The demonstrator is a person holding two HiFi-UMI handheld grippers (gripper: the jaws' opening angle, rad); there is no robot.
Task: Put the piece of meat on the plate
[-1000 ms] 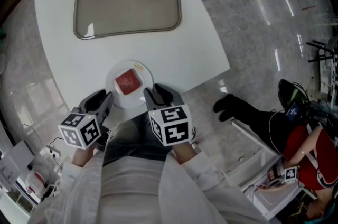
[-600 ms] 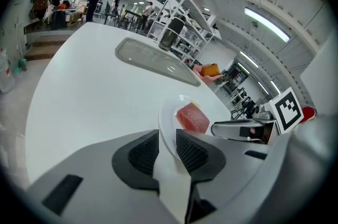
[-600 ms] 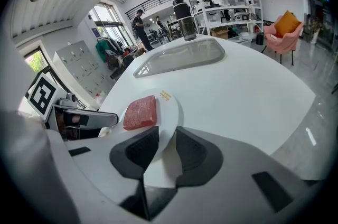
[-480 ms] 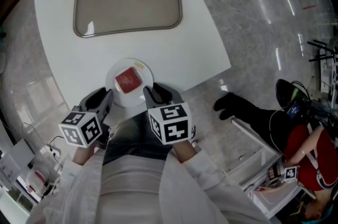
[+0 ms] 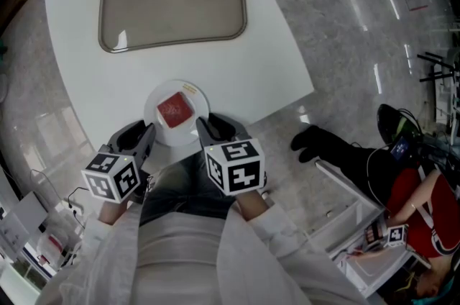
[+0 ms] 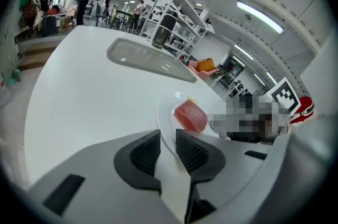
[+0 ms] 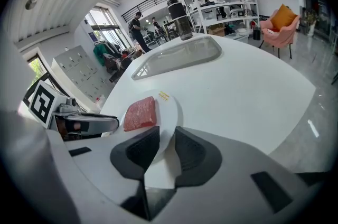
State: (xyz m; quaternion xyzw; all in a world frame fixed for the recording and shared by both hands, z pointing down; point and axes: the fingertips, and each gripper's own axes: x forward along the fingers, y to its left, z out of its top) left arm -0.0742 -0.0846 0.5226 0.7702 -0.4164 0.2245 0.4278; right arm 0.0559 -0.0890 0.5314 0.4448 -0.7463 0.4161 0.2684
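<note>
A red square piece of meat (image 5: 175,110) lies flat on a small white round plate (image 5: 153,121) near the front edge of the white table (image 5: 273,59). My left gripper (image 5: 147,129) hovers at the plate's lower left and my right gripper (image 5: 203,125) at its lower right, both pointing down at it. In the left gripper view the meat (image 6: 190,115) and plate (image 6: 168,112) lie just beyond my left gripper (image 6: 167,146), whose jaws stand slightly apart and empty. The right gripper (image 7: 167,146) is closing, nothing between its pads; the meat (image 7: 141,113) rests ahead on the plate (image 7: 169,104).
A large grey rounded tray (image 5: 172,1) sits at the far side of the table. The table's near edge runs just under both grippers. A person (image 5: 402,174) sits on the marble floor at the right, next to white boxes (image 5: 345,224).
</note>
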